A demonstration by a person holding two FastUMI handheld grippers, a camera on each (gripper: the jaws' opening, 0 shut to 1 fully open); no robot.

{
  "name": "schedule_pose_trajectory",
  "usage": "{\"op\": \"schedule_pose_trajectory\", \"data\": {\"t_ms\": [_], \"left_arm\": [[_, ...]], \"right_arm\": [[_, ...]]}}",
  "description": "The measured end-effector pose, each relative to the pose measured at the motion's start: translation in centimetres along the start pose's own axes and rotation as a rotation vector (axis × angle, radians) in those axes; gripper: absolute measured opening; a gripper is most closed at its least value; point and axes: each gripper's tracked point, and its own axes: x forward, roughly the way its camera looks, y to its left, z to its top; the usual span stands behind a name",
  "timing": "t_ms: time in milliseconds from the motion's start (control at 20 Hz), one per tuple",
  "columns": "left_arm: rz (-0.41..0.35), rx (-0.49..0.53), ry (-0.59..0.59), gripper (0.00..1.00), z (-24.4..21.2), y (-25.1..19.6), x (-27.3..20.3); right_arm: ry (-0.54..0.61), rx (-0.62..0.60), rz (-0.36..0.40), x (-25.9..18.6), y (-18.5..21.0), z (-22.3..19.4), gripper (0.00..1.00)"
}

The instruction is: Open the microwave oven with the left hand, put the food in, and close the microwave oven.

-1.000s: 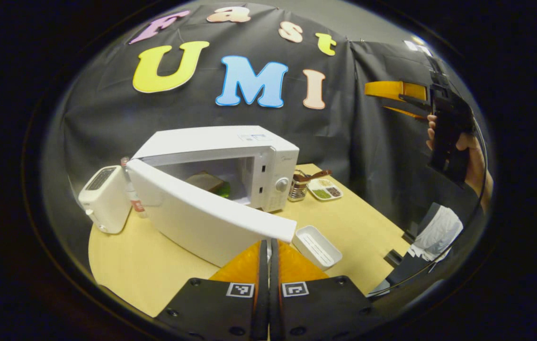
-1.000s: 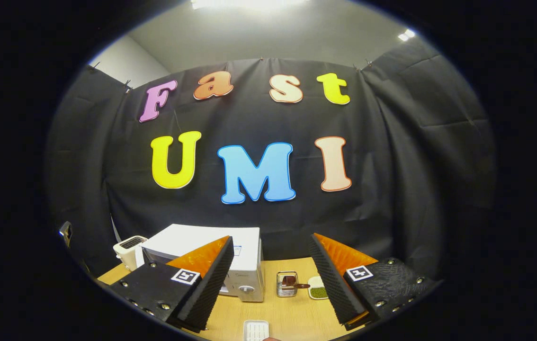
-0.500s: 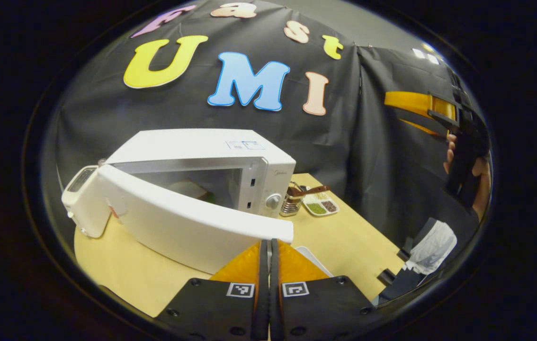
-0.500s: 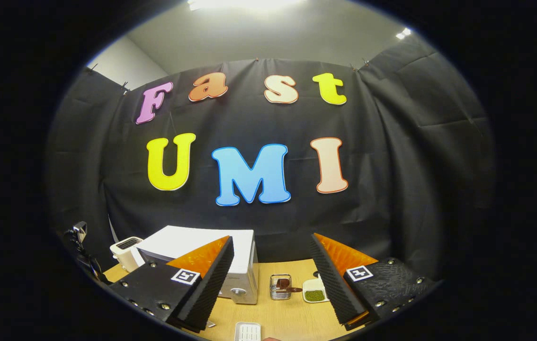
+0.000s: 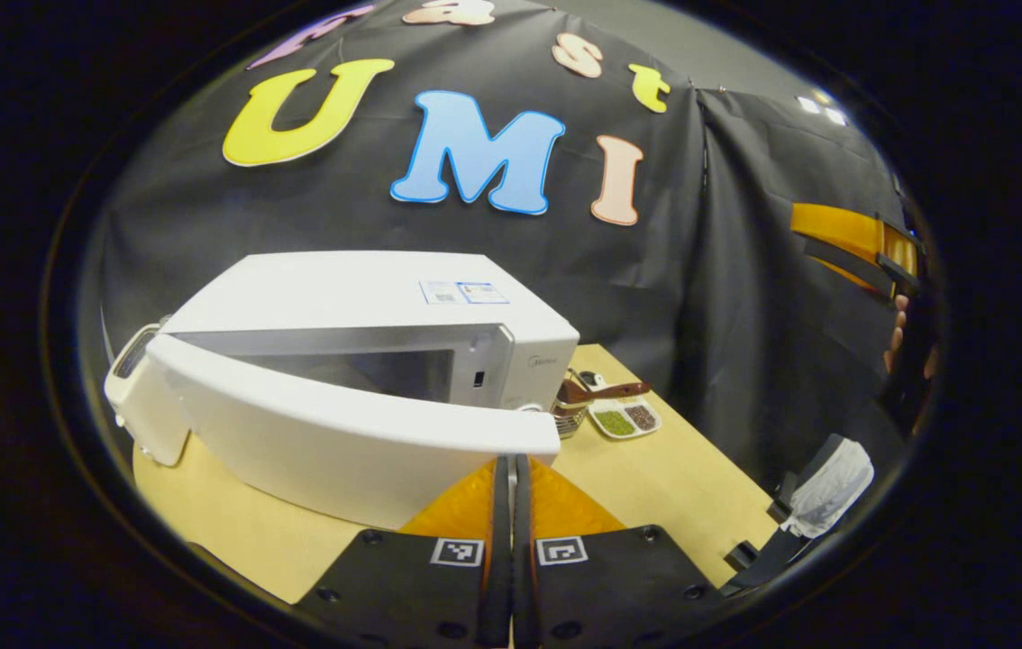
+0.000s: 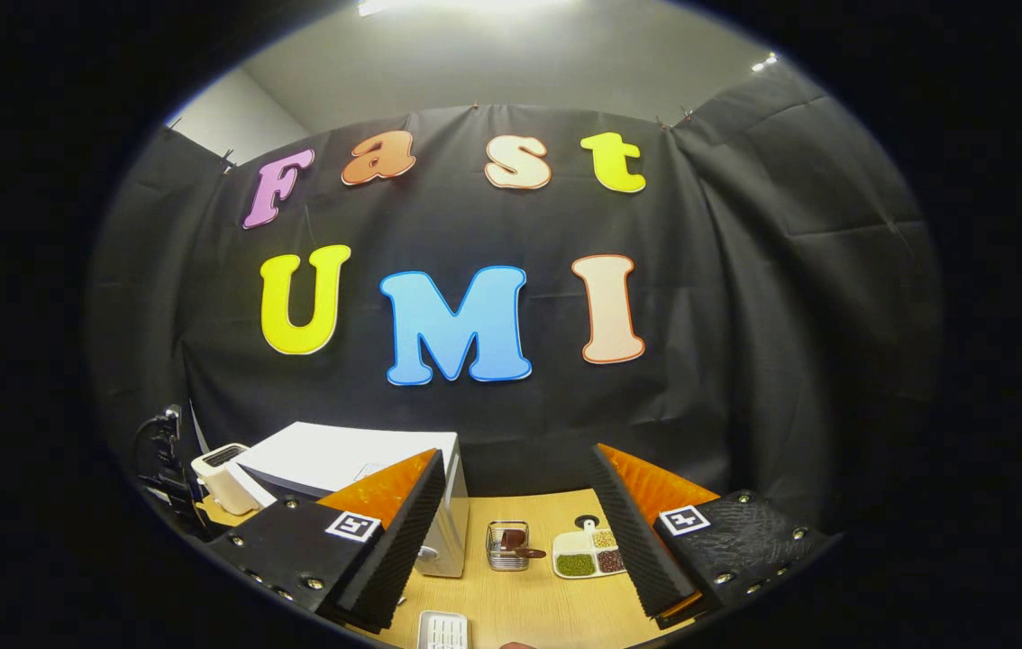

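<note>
The white microwave [image 5: 358, 288] stands on the wooden table [image 5: 655, 469] with its door [image 5: 331, 433] swung most of the way toward the front. A narrow gap remains, and the food inside is hidden behind the door. My left gripper [image 5: 511, 464] is shut with nothing between its fingers, and its tips rest against the door's free edge. In the left gripper view my right gripper [image 5: 822, 242] is held up high at the far right by a hand. In its own view the right gripper [image 6: 515, 452] is open and empty, well above the microwave [image 6: 349, 455].
A white toaster [image 5: 134, 388] stands behind the door's hinge side. Right of the microwave are a metal utensil holder [image 6: 508, 545] and a divided seasoning dish [image 6: 588, 554]. A small white tray [image 6: 442, 631] lies near the table's front. Something wrapped in white [image 5: 826, 482] sits below the table's right edge.
The door has swung steadily toward the microwave with my shut left gripper behind its edge, and it now hides the food. The right gripper stayed raised and open and drifted slightly.
</note>
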Motion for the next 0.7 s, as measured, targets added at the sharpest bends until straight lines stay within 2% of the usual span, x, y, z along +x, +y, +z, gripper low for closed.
{"op": "schedule_pose_trajectory", "data": {"t_ms": [700], "left_arm": [[0.051,-0.062,-0.025,0.07,4.1,1.6,6.8]], "right_arm": [[0.059,0.013,-0.03,2.6,-2.7,-2.1,0.96]]}}
